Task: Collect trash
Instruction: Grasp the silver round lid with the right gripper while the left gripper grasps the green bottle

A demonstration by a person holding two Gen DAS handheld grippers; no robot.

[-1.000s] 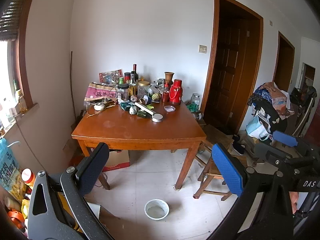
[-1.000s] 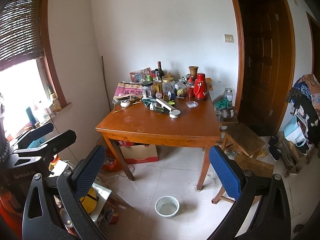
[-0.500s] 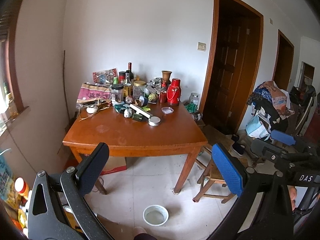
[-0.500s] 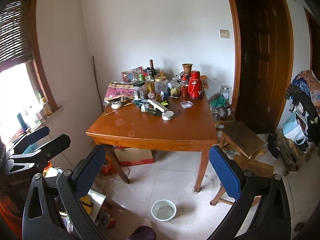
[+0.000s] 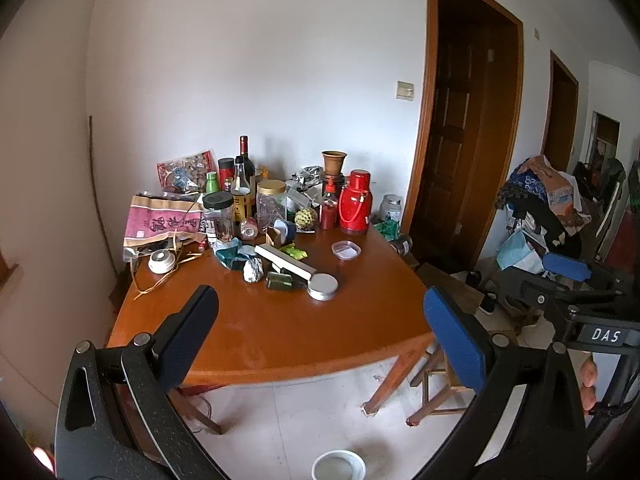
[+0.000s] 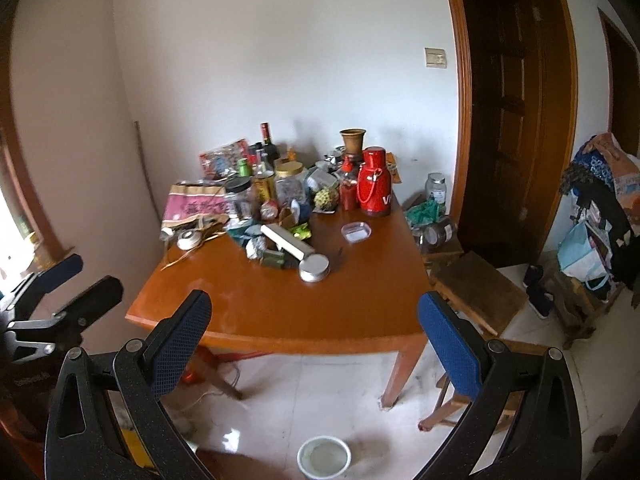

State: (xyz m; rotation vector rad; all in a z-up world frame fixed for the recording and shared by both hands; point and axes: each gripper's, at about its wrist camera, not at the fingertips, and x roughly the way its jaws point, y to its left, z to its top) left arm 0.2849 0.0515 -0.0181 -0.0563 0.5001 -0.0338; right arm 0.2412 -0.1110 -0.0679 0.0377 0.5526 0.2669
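The bench (image 5: 280,320) is seen larger and nearer than in the views a second ago, and the window at its left has slid out of the left view, so both tools have been carried toward it; the approach is judged nearly done and no trash has yet been taken. The near half of the bench is bare, offering open room over its front edge for either tool. The far half, against the wall, is crowded: a red flask (image 5: 355,204) stands at the bench's right rear, jars and bottles are packed at the rear centre, and a pink paper bag (image 5: 162,224) leans at the rear left. The likely trash lies at the bench's centre, in front of the jars: crumpled teal wrapping (image 5: 232,254), a crumpled foil ball (image 5: 253,270) just in front of it, and a round tin lid (image 5: 322,286) nearest the front edge. A white bowl (image 6: 324,456) sits on the floor below the front edge. Wooden stools are crowded by the right leg, so room there is tight. The left tool (image 5: 320,328) is held wide open and empty; the right tool (image 6: 314,328) is likewise spread wide with nothing between its pads.
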